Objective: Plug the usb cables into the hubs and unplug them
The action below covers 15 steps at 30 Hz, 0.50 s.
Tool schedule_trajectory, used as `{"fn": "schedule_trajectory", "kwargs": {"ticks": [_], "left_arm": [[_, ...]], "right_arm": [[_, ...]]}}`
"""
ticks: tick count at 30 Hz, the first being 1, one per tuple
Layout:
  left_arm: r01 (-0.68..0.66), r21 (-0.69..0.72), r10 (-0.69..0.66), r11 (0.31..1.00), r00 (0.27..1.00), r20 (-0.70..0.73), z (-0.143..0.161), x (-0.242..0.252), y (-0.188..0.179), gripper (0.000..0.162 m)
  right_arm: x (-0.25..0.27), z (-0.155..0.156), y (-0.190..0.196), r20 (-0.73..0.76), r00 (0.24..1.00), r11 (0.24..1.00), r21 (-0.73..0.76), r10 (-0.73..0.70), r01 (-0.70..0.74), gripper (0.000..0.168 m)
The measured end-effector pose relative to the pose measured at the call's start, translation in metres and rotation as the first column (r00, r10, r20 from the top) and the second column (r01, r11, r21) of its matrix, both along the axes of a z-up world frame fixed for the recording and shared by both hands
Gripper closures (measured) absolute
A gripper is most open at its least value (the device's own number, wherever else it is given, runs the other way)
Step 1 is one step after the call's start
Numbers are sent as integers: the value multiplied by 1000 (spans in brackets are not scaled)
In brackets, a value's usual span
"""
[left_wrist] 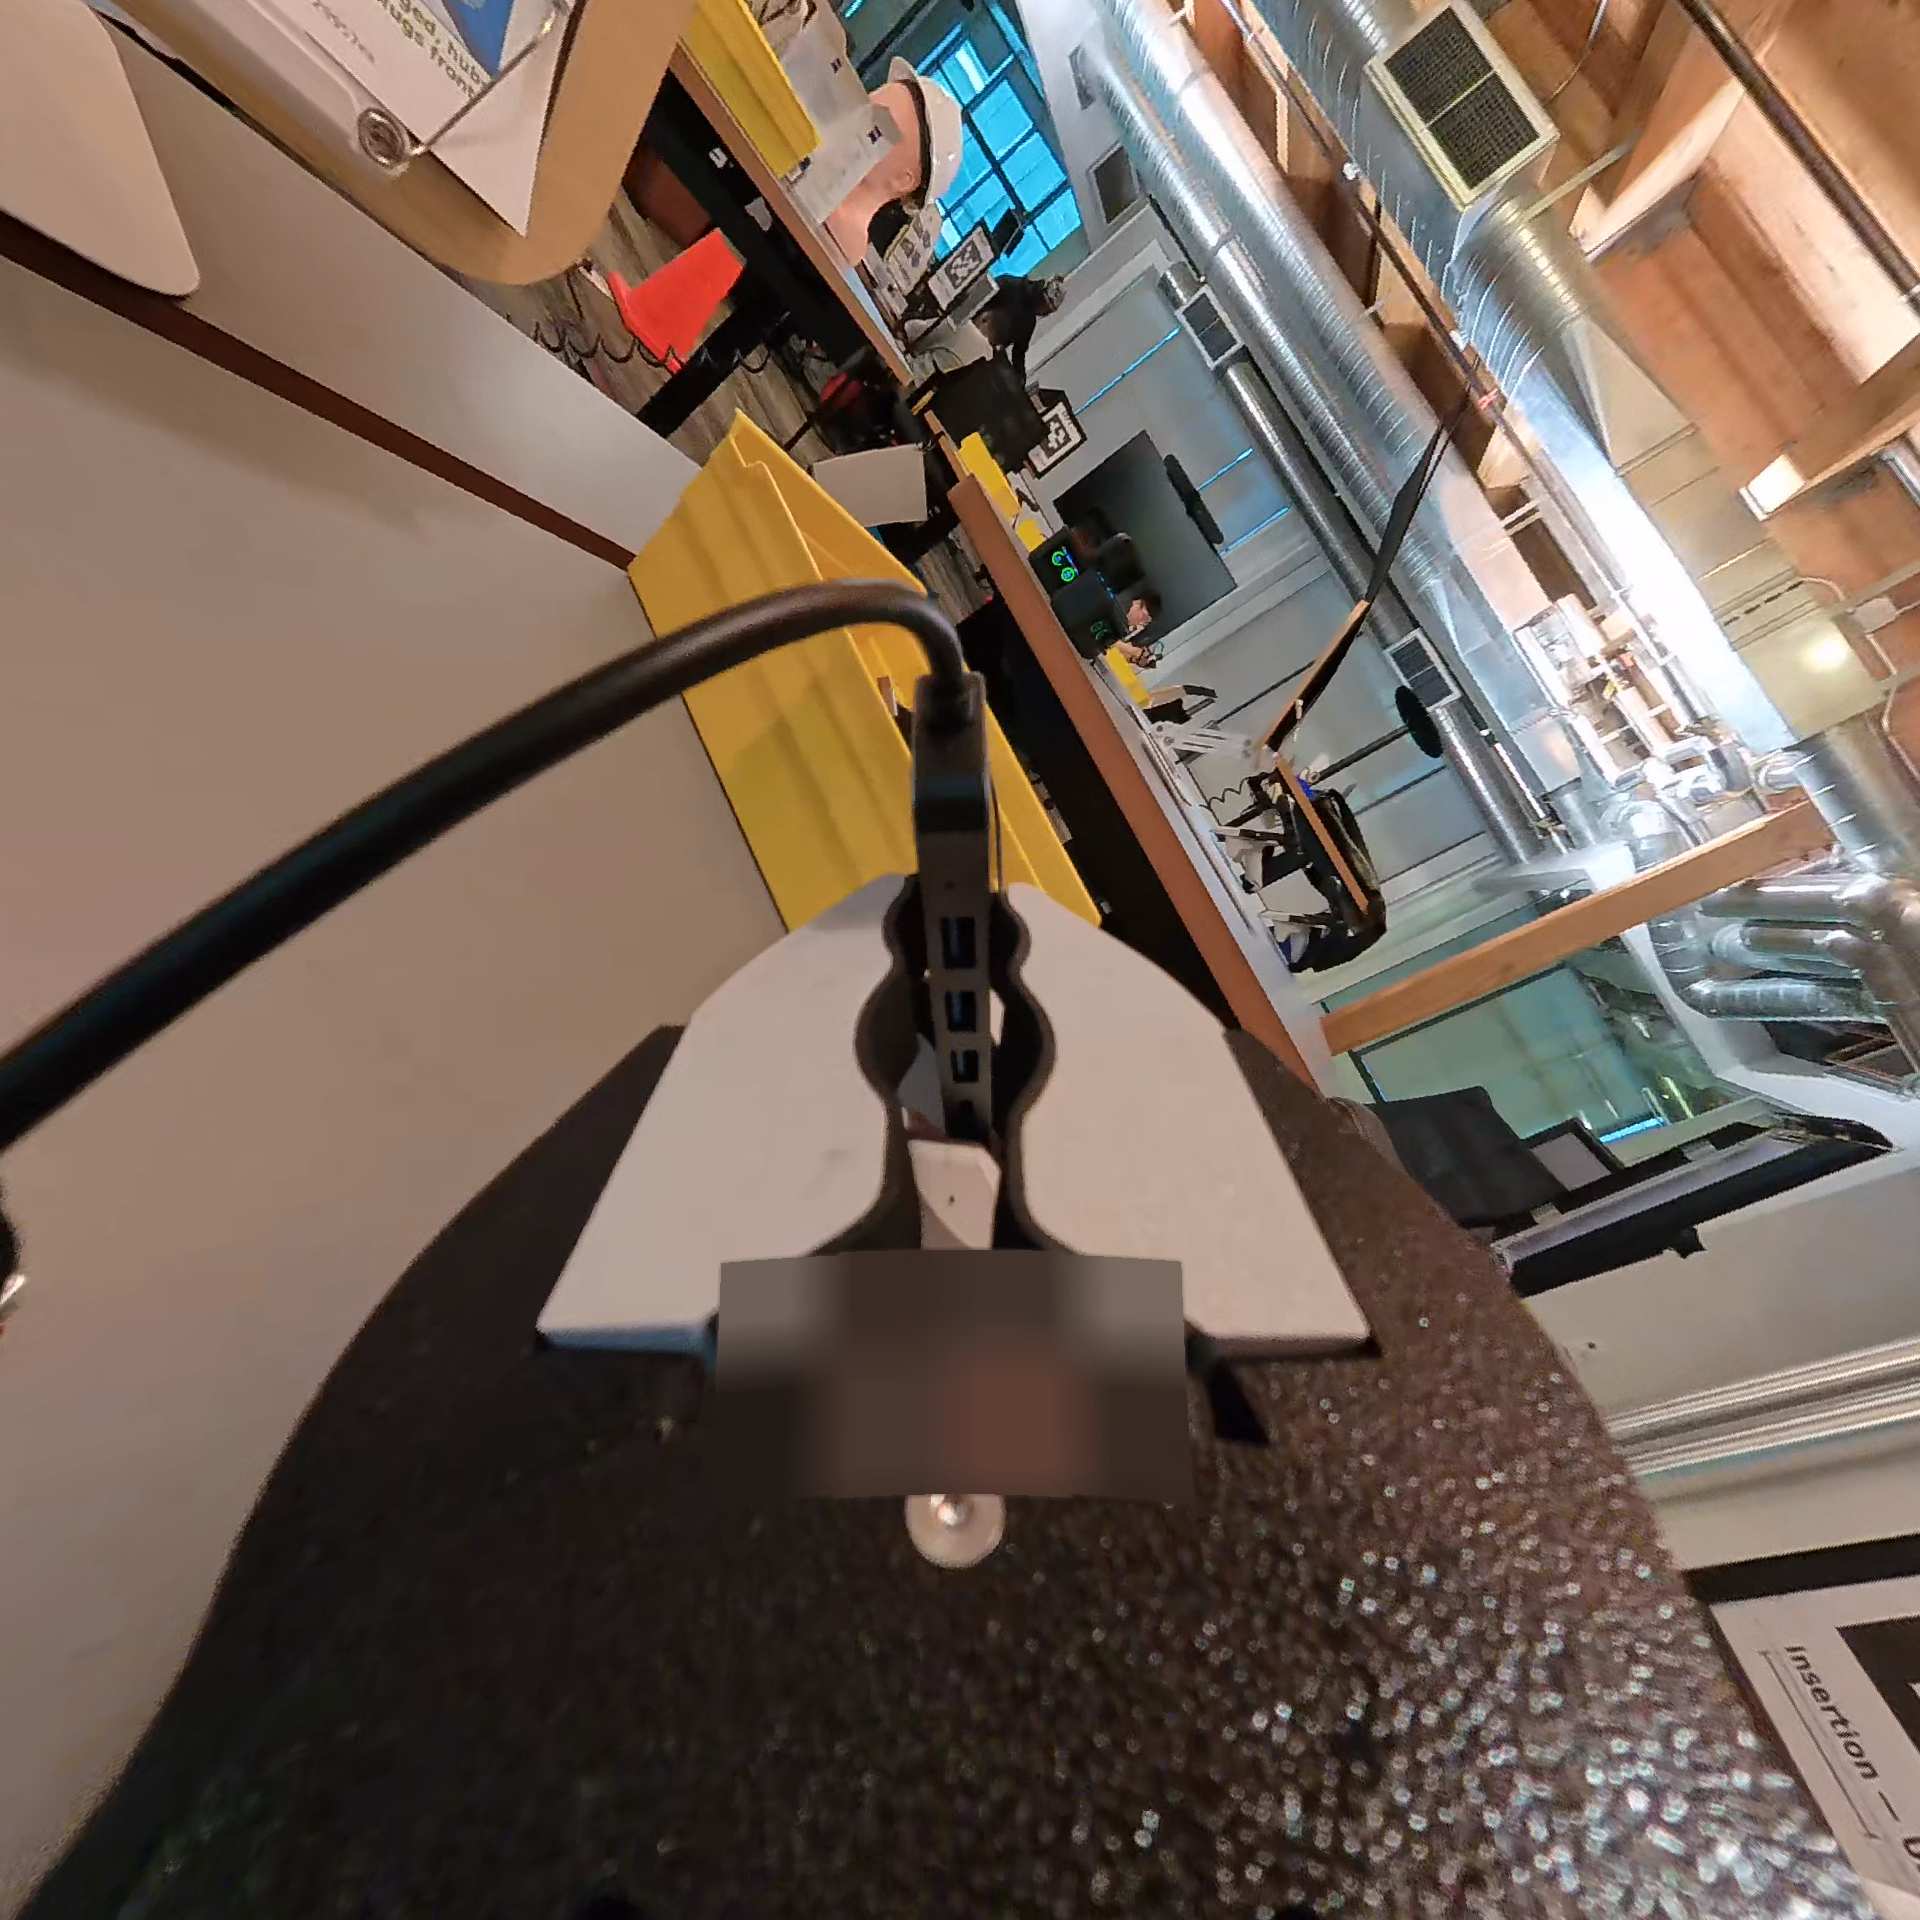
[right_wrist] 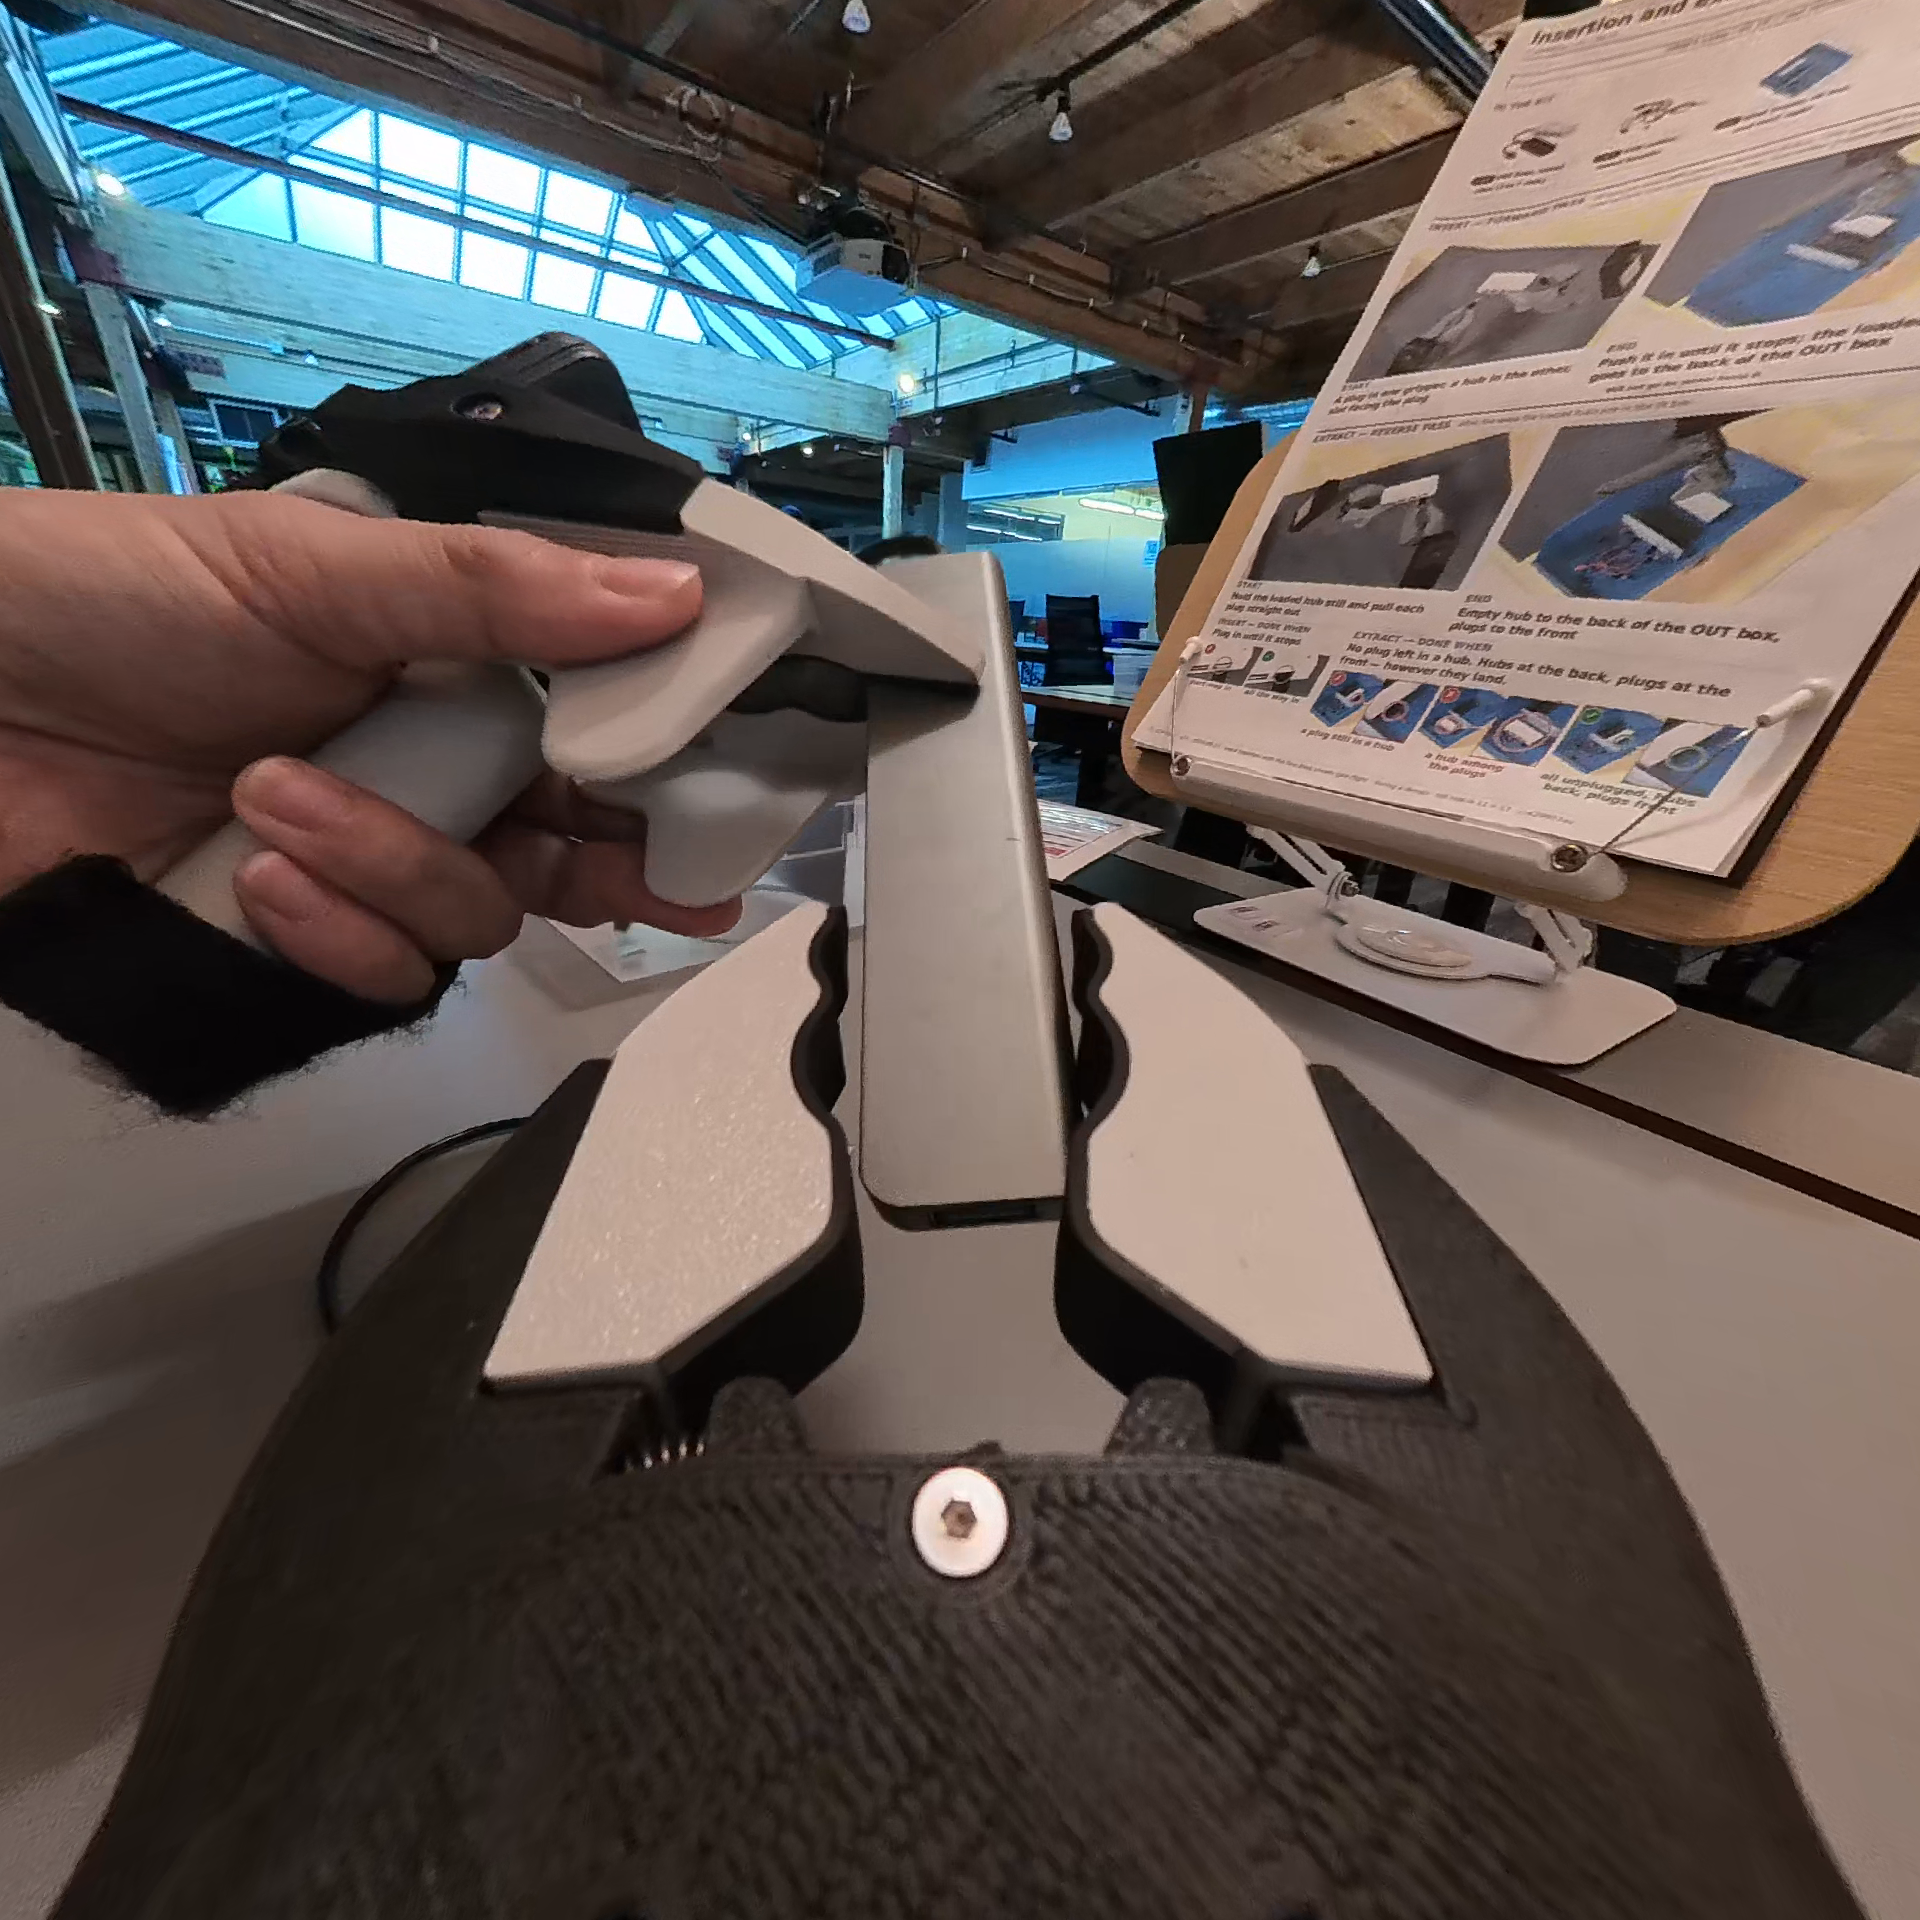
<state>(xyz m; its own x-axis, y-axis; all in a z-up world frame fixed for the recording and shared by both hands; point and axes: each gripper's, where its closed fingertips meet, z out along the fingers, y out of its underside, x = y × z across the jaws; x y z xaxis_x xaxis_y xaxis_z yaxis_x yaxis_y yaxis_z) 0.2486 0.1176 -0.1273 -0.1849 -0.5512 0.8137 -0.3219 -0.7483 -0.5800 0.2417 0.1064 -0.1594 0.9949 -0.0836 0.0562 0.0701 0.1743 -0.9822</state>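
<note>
- Left claw (left_wrist: 954, 997): closed on the thin edges of a slim dark hub (left_wrist: 951, 935), so the row of blue ports faces the camera and stays reachable, judged the reason for this edge-on grip.
- Hub cable (left_wrist: 468, 769): a black lead leaves the hub's far end and arcs away to the left over the tabletop (left_wrist: 312, 644), clear of the ports.
- Right claw (right_wrist: 961, 1049): its fingers stand on either side of the same hub (right_wrist: 956, 935), seen here as a grey slab; whether they press it cannot be told.
- Person's hand (right_wrist: 312, 675): wraps the left claw's handle, which pinches the hub's upper part.
- No plug shows in any port; insertion is judged not yet begun.
- Instruction sheet (right_wrist: 1558, 468): propped on a stand at the right, facing the worker.
</note>
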Motion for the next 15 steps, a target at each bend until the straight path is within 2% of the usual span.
{"fn": "schedule_trajectory", "kwargs": {"ticks": [2,9,15], "left_arm": [[-3,1,3,1000,1000,1,0,0,0,152],[-3,71,2,997,1000,9,3,2,-2,152],[24,297,-40,954,998,48,4,-2,-4,136]], "right_arm": [[1,-1,0,-7,1000,1000,-6,3,-3,132],[1,-5,1,-13,1000,998,-65,-4,3,133],[9,4,-6,-224,973,998,23,64,-60,133]]}}
